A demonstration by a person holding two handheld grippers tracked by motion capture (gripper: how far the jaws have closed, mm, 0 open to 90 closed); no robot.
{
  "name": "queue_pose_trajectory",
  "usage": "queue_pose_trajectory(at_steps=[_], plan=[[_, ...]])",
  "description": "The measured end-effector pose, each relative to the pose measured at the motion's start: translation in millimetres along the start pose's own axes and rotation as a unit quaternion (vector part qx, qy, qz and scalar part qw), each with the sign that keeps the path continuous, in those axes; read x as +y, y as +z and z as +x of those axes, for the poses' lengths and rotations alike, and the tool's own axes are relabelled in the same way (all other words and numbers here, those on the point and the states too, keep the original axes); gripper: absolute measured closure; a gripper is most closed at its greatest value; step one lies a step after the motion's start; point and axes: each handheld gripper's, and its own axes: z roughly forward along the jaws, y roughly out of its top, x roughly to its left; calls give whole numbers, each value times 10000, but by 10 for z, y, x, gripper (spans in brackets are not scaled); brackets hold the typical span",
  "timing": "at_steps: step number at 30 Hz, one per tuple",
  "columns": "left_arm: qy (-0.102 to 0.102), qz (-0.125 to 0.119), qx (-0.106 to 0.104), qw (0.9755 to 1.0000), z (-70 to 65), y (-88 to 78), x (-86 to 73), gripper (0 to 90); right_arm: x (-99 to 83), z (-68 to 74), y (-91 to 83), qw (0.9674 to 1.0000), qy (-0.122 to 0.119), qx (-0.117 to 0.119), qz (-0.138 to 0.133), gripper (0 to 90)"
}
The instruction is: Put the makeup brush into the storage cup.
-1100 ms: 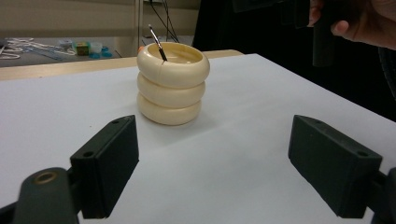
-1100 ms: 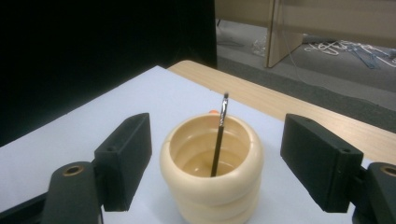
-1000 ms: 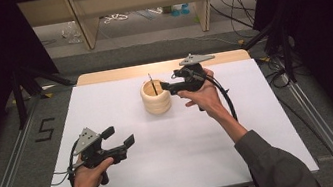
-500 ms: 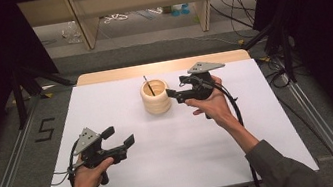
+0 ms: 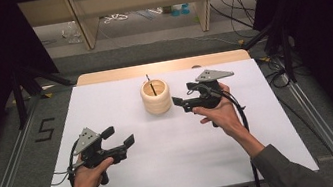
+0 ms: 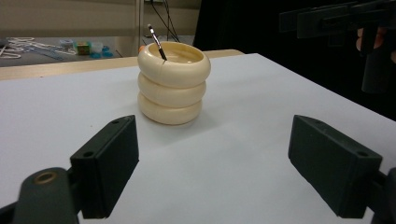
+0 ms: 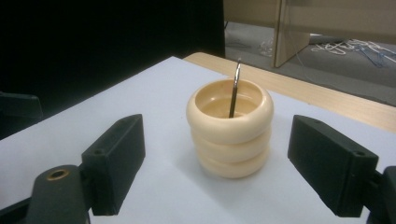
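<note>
A cream ribbed pot [image 5: 156, 96] stands at the far middle of the white table [image 5: 175, 163], with a thin dark stick [image 5: 152, 86] leaning inside it. My right gripper [image 5: 182, 96] hovers just right of the pot and points at it. Its jaws have just been opening and nothing is between them. In the right gripper view the pot [image 7: 231, 135] and stick [image 7: 234, 88] sit a little beyond the open gripper [image 7: 215, 168]. My left gripper [image 5: 118, 136] is open and empty at the near left. The pot [image 6: 173, 84] stands well ahead of it [image 6: 215, 172].
A wooden strip [image 5: 160, 67] runs along the table's far edge. Metal rails [image 5: 9, 169] flank both sides, and black curtains hang left and right. Shelf legs and loose cables [image 5: 117, 18] lie on the floor beyond. A cable trails from each gripper.
My right gripper has drawn back from the pot's rim to the right and toward the person. The stick stays in the pot. The left hand has not moved.
</note>
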Motion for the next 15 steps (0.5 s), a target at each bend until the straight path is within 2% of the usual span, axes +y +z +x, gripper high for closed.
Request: queue_pose_trajectory(at_steps=[1,2,6,10,15], plan=[[4,-1,-3,10000,0,-1,0,156,-19,-4,-10,10000,10,0,-56,197],[0,-1,1,10000,0,-1,0,155,-30,1,-30,9999,94,52,5,197],[2,-1,0,10000,0,-1,0,156,-75,-6,-80,10000,46,21,-78,196],[1,-8,-6,10000,-3,-3,1,155,-126,6,-141,9999,140,48,-49,193],[-1,5,-13,10000,-3,1,0,155,-179,-5,-209,9999,57,-14,-84,187]])
